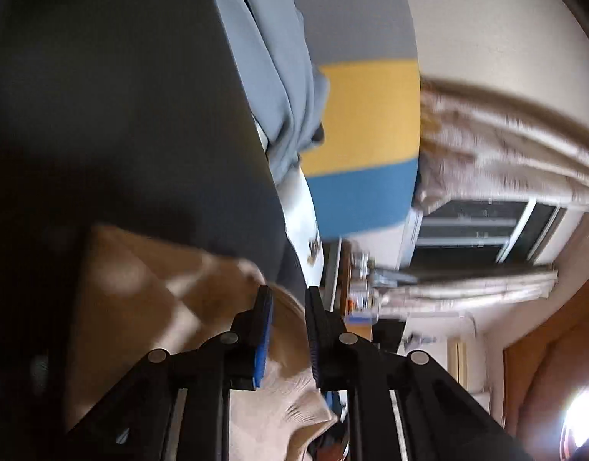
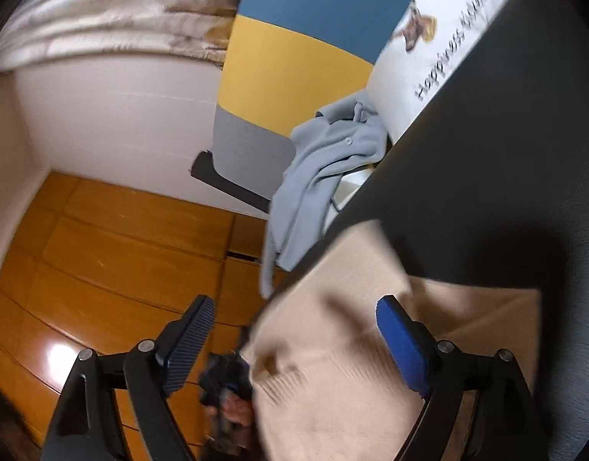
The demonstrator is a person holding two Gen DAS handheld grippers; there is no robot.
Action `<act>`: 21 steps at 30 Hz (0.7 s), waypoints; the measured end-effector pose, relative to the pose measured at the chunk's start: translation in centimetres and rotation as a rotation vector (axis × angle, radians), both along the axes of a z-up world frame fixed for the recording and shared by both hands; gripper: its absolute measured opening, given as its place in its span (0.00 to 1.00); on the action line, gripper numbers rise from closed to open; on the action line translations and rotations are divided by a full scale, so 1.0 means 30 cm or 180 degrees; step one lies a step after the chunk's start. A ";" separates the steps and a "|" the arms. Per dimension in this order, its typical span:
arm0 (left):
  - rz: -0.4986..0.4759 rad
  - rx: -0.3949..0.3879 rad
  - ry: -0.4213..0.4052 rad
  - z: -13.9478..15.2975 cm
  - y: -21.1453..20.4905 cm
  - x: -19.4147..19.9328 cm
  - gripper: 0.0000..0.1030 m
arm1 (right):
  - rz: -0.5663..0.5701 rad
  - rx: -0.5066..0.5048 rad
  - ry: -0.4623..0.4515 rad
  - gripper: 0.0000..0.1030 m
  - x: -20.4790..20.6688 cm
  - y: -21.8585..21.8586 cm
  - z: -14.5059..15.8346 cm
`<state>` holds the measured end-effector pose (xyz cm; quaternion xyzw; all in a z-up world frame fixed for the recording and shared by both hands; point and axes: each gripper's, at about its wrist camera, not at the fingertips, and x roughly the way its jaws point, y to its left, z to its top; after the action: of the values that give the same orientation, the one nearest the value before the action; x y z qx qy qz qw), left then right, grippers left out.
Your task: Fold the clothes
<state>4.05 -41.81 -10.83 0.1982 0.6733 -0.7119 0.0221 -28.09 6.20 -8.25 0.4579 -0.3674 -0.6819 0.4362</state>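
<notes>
A beige garment (image 1: 140, 288) (image 2: 332, 345) lies on a dark table (image 1: 121, 96) (image 2: 486, 153), near its edge. In the left wrist view, which is rolled on its side, my left gripper (image 1: 288, 292) stands with its jaws narrow. A fold of the beige cloth fills the gap, and wrinkles fan out from the pinch. My right gripper (image 2: 294, 301) is wide open. Its blue-padded finger (image 2: 402, 338) is over the garment and the other finger is out over the floor. Neither pad presses on the cloth. The left gripper (image 2: 225, 376) shows as a dark blur at the garment's edge.
A grey-blue shirt (image 2: 317, 176) (image 1: 279, 77) hangs over the far table edge. Beside it stand a white cushion with lettering (image 2: 440, 46) and a blue, yellow and grey panel (image 2: 294, 69) (image 1: 367, 115). Wooden floor (image 2: 121, 249) lies below, and curtains (image 1: 505, 146) hang at a window.
</notes>
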 end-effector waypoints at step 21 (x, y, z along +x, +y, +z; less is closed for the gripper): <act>-0.1513 -0.3044 -0.0940 0.141 0.289 -0.075 0.43 | 0.0472 0.2462 0.1257 0.11 0.160 -0.101 -0.048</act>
<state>1.79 -33.14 -6.59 0.4103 0.2015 -0.8884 0.0424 -23.29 3.17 -9.68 0.4735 0.0391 -0.8106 0.3423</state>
